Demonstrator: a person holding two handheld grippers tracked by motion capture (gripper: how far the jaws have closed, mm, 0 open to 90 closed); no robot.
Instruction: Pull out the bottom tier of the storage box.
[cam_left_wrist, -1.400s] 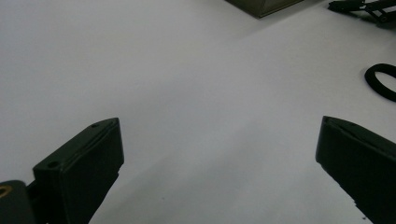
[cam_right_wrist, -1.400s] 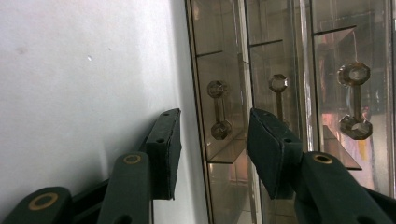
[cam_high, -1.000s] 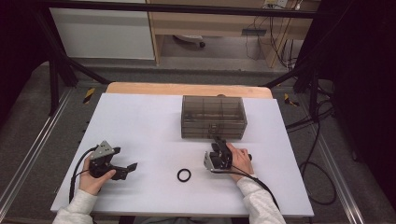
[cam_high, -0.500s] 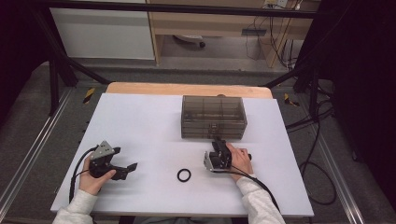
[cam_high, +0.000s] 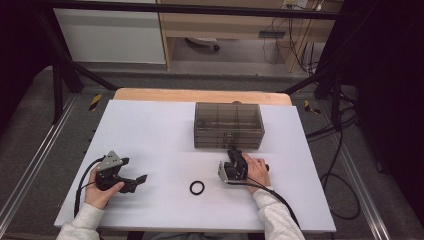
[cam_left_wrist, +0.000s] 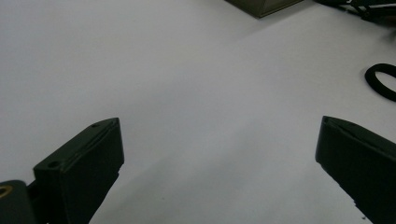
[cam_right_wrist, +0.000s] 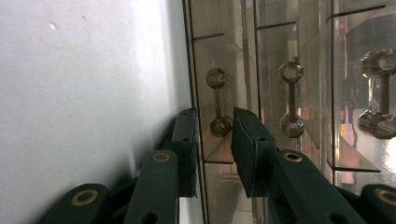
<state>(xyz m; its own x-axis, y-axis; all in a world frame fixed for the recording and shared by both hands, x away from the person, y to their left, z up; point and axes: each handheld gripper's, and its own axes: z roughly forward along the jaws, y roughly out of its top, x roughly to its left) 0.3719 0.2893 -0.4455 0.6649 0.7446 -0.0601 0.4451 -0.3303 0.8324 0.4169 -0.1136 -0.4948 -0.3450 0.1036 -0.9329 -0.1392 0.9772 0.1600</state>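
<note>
Two tools are at work: the right tool (cam_high: 234, 153), centre right of the high view, sits at the front of the clear drawer box (cam_high: 228, 125), its jaws just closing around the lowest drawer's handle (cam_right_wrist: 218, 102), not yet visibly pinching it. Next comes a firm pinch and a straight pull. Lower left, the left tool (cam_high: 137, 181) rests with jaws wide apart. A black ring (cam_high: 197, 187) lies on the surface (cam_high: 150, 130) between them, clear of the drawer's path.
</note>
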